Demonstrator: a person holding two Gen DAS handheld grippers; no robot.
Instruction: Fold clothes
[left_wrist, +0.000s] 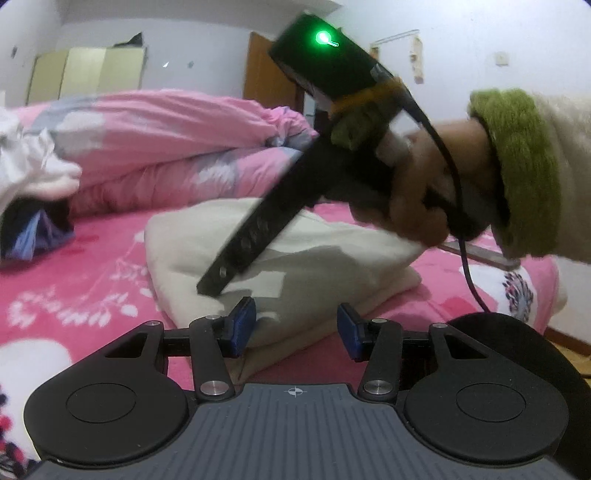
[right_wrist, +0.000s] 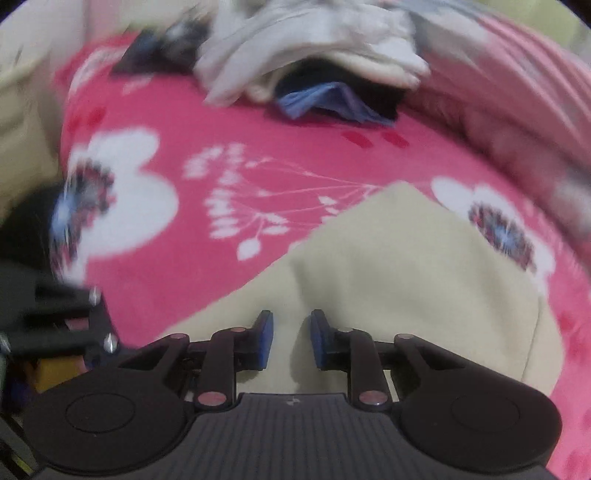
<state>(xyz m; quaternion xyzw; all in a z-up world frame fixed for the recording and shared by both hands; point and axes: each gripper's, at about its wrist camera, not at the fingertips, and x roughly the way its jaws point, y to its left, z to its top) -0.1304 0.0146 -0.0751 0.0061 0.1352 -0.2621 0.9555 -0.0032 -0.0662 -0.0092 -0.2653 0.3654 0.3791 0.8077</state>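
Folded cream garment (left_wrist: 280, 251) lies just ahead of the spread left tool (left_wrist: 295, 328); right tool (right_wrist: 291, 339) narrowly parted above it.

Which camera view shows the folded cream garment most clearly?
The left wrist view: the folded cream garment appears nearly whole, layers visible from the side. The right wrist view shows only its blurred top surface.

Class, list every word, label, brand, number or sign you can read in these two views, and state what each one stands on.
No readable words, brands or numbers in either view.
Crosshair mark, no text: on the left gripper body.
Faint, blurred mark: on the right gripper body, unreadable.
Green light, no text: on the right gripper's housing, seen from the left wrist view.
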